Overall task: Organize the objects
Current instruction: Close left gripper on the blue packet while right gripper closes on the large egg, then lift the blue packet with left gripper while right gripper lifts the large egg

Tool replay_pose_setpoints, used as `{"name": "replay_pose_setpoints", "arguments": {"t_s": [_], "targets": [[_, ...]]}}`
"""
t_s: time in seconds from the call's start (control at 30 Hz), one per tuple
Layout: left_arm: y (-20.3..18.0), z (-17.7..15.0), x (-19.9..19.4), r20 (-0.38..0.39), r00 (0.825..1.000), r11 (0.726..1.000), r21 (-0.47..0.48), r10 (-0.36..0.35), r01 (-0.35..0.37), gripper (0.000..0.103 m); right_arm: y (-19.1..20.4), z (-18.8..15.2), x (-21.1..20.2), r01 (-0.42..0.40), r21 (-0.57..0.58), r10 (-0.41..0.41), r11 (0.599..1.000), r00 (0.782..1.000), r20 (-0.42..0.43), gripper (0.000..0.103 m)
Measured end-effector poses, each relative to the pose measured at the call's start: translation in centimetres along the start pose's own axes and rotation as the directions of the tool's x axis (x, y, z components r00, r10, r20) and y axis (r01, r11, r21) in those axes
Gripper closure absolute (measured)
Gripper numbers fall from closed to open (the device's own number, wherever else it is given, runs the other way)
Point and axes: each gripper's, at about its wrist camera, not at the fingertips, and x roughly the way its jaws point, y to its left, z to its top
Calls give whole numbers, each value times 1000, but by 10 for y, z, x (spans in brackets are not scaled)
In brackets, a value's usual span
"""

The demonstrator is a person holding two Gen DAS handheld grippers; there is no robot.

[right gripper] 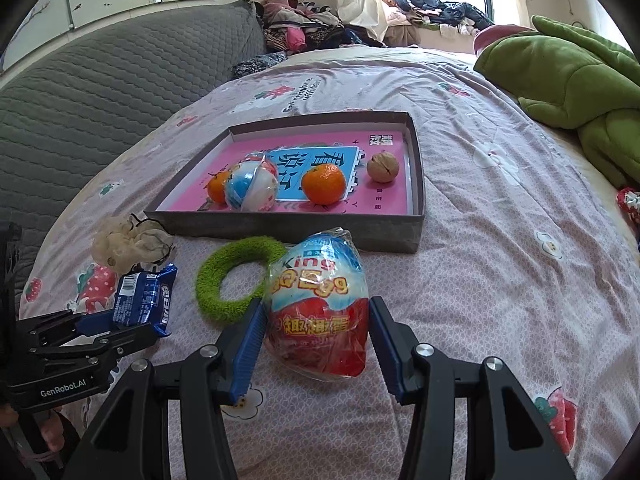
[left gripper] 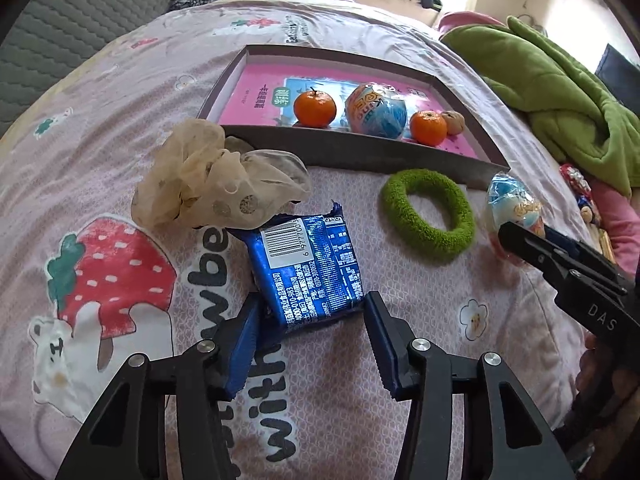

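Blue snack packet [left gripper: 306, 270] between left tool [left gripper: 312, 344] pads (touching both).

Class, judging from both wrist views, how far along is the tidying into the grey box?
Done: two oranges, a walnut and one toy egg sit in the box. In hand: left jaws flank the blue snack packet, right jaws flank a second toy egg. Left: green ring, cream scrunchie.

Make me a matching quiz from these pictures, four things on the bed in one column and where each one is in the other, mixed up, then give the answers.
1. blue snack packet
2. walnut
3. wrapped toy egg
4. green scrunchie

A. in the box
B. between the right gripper fingers
C. between the left gripper fingers
D. on the bedspread, ungripped

Pairs: 1-C, 2-A, 3-B, 4-D
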Motion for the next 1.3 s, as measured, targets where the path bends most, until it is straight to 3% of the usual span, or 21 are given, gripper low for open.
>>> {"name": "replay_pose_setpoints", "arguments": {"t_s": [0.1,0.33,0.97,1.3], "targets": [[0,-2,-2,-1,1000,1000,3,-6,6,51,1,-1,-1,3,-1,-3,1000,1000,1,51],[7,-7,-3,5,996,995,14,-95,94,51,1,-3,-2,-2,4,2,1000,1000,2,51],[-1,2,-26,79,990,992,56,-115,111,52,2,1,-10,-13,16,12,1000,999,29,51],[-5,11,-41,84,977,980,30,-197,195,52,2,1,-9,-13,16,12,1000,999,30,51]]}}
